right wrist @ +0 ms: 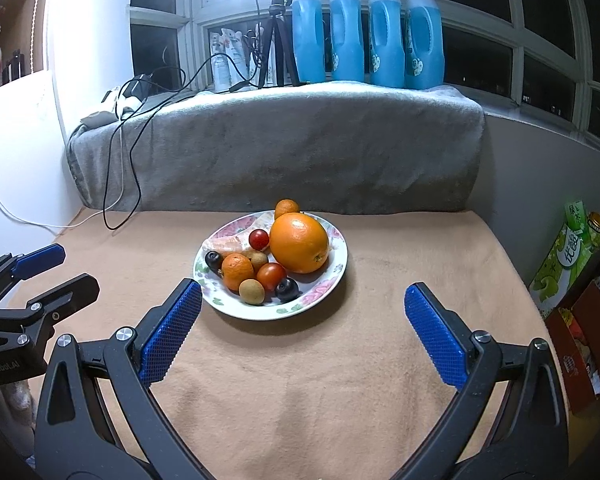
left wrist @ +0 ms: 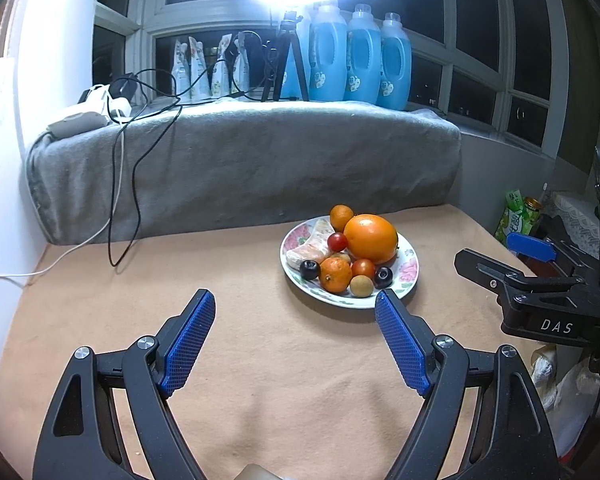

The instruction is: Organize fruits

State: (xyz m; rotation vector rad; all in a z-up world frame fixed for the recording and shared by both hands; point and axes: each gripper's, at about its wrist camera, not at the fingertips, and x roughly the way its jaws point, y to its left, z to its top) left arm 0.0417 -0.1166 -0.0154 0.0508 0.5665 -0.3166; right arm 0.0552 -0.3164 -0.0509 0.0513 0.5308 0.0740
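Note:
A floral plate [left wrist: 408, 276] [right wrist: 332, 276] sits on the tan cloth and holds a large orange [left wrist: 371, 239] [right wrist: 299, 243], small mandarins [left wrist: 335, 275] [right wrist: 237, 271], cherry tomatoes [left wrist: 337, 241] [right wrist: 271, 274], dark plums [left wrist: 309, 270] [right wrist: 287, 289], a longan [left wrist: 361, 285] [right wrist: 252, 291] and peeled segments [left wrist: 310, 250]. My left gripper [left wrist: 296, 300] is open and empty, just in front and left of the plate. My right gripper [right wrist: 303, 292] is open and empty, its left finger near the plate's front rim. Each gripper shows in the other's view: the right one [left wrist: 540, 276] and the left one [right wrist: 40, 276].
A grey blanket-covered ledge [right wrist: 276, 152] rises behind the table with cables, a tripod [right wrist: 276, 44] and blue detergent bottles [right wrist: 386, 32]. Green drink cartons [right wrist: 568, 256] and boxes stand off the table's right edge. A white wall is at the left.

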